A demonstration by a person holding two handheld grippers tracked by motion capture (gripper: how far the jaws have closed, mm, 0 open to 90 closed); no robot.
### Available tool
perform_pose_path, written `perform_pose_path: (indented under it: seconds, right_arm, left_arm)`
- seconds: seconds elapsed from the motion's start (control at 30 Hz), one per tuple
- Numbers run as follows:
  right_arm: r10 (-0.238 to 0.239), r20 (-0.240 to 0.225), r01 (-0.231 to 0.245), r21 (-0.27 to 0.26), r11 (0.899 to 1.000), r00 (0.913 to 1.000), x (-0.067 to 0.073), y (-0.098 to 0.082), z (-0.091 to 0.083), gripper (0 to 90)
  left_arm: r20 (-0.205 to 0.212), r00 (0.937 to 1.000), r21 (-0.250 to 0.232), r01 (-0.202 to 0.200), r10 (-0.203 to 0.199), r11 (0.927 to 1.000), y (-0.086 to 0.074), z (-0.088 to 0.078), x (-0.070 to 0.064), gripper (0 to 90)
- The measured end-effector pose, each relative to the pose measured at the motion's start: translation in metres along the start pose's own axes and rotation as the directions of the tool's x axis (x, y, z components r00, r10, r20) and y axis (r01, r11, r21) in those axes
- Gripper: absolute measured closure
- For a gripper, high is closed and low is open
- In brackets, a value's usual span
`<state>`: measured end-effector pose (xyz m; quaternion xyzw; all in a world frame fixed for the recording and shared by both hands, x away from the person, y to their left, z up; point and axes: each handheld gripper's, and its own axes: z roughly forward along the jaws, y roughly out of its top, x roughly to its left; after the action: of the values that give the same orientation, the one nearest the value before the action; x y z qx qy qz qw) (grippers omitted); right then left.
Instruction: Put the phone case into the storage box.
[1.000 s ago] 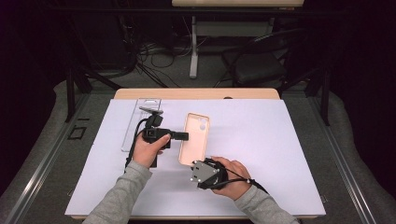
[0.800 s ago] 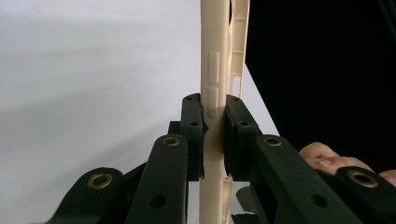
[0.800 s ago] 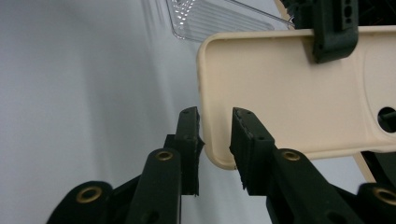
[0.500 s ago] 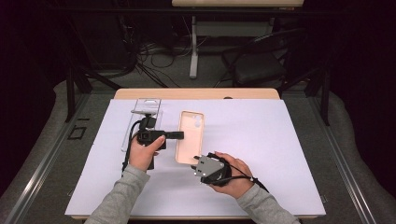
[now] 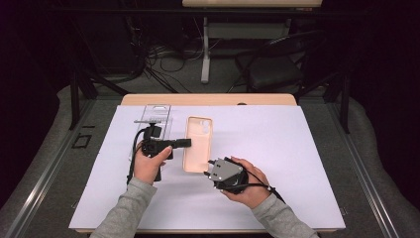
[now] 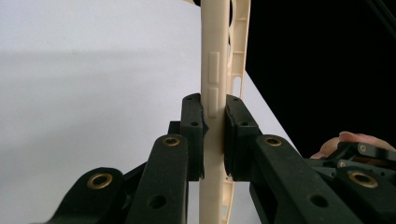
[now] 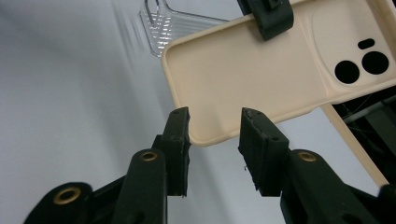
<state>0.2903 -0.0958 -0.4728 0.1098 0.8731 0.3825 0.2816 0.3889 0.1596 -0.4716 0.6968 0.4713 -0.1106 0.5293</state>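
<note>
Pinching the beige phone case [image 5: 197, 144] by its left edge, the left gripper [image 5: 184, 143] should hold steady — the right gripper [image 7: 214, 126], jaws apart and empty, needs squaring to the near corner before closing.

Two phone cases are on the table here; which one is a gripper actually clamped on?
The beige phone case: the left gripper is shut on its side edge. The clear phone case lies flat beyond the left hand, untouched. The right gripper is open at the beige case's corner.

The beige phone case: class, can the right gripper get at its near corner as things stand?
Probably yes. The right gripper is open with the phone case corner just ahead of its jaws and nothing between them; the left gripper clamps another edge, out of the way.
</note>
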Motion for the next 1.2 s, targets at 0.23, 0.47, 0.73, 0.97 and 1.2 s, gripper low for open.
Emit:
perform_pose_path:
  seconds: [0.23,0.47,0.73,0.97,1.2]
  right_arm:
    - [0.052,-0.015,-0.052,0.02,0.998,0.9985,-0.008,0.003,0.001,57.7]
    - [0.092,-0.007,-0.092,0.024,0.995,0.9957,-0.016,0.014,0.0,53.7]
    - [0.147,0.01,-0.148,0.014,0.989,0.989,-0.027,0.026,0.001,51.8]
    - [0.247,0.013,-0.247,-0.002,0.969,0.9689,-0.036,0.017,-0.003,50.1]
    - [0.341,-0.009,-0.341,-0.022,0.94,0.9401,-0.04,0.005,-0.002,48.4]
  left_arm:
    - [-0.031,0.9944,-0.045,-0.103,0.101,0.9937,-0.001,-0.003,-0.006,80.6]
    - [-0.041,0.9862,-0.077,-0.163,0.16,0.9836,-0.003,-0.007,-0.008,80.5]
    - [-0.035,0.9807,-0.123,-0.195,0.193,0.973,-0.005,-0.01,-0.01,80.5]
    - [-0.034,0.974,-0.163,-0.226,0.224,0.9603,-0.008,-0.014,-0.012,80.6]
    - [-0.024,0.9702,-0.179,-0.242,0.241,0.9538,-0.012,-0.015,-0.014,80.6]
